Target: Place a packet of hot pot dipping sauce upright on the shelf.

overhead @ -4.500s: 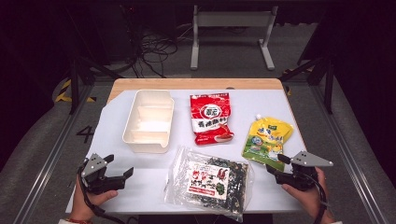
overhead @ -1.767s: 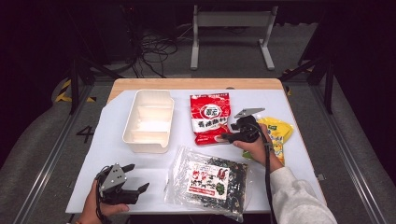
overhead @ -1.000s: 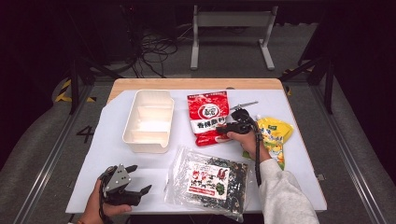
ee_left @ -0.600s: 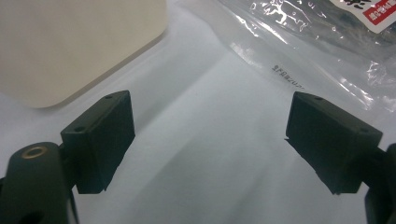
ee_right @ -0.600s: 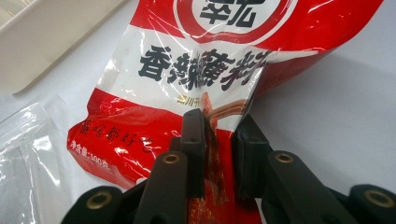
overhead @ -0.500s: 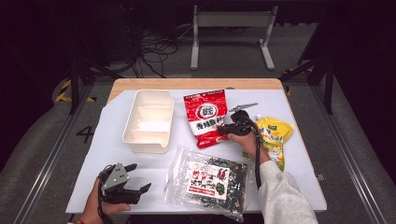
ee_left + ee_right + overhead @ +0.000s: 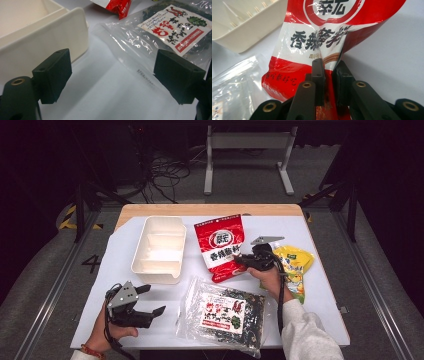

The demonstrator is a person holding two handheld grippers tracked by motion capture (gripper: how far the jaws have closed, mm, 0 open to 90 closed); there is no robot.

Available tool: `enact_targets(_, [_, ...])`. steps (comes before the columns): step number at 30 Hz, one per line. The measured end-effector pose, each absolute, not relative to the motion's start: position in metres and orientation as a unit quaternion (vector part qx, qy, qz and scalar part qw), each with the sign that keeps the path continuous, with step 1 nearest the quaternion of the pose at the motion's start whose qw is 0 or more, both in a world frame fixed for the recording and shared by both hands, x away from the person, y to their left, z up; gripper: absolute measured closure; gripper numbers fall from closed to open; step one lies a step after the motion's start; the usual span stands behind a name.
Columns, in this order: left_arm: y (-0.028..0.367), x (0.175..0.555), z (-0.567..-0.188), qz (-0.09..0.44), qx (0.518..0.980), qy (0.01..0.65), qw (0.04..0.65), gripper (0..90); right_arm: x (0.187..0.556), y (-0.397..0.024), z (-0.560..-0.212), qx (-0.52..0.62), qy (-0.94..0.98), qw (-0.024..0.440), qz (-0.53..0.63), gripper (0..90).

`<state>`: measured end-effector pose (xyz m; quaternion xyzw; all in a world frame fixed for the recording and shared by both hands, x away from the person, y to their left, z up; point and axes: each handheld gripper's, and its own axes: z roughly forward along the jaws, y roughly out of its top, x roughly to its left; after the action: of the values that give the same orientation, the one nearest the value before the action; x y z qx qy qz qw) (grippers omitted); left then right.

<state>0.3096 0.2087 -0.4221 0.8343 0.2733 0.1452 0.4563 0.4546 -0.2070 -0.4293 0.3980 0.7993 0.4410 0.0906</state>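
Note:
A red snack packet point(image 7: 220, 247) lies mid-table, right of a white divided tray point(image 7: 145, 245). My right gripper point(image 7: 240, 261) is at the packet's near right edge, and its jaws have just been closing with that edge between them. In the right gripper view the gripper point(image 7: 329, 65) is shut on the red packet point(image 7: 317, 32), whose edge is lifted and creased. My left gripper point(image 7: 152, 299) hovers at the near left, open. In the left gripper view the gripper point(image 7: 112, 75) has nothing between its pads, with the tray point(image 7: 50, 37) to one side and a clear seaweed bag point(image 7: 175, 27) to the other.
The seaweed bag point(image 7: 225, 312) lies at the near middle, close to the table's front edge. A yellow packet point(image 7: 295, 265) sits just right of my right hand. The white mat ends at a wooden strip point(image 7: 210, 210) at the back.
The right gripper's jaws closed on the red packet's edge, and the packet has shifted slightly left and tilted. The left gripper rose a little off the table.

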Motion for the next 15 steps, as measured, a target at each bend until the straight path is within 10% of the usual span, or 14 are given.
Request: enact_targets(15, [0.166, 0.336, -0.399, 0.133, 0.826, 0.263, 0.481, 15.4, 0.417, -0.217, -0.398, 0.349, 0.775, 0.124, 0.512, 80.5])
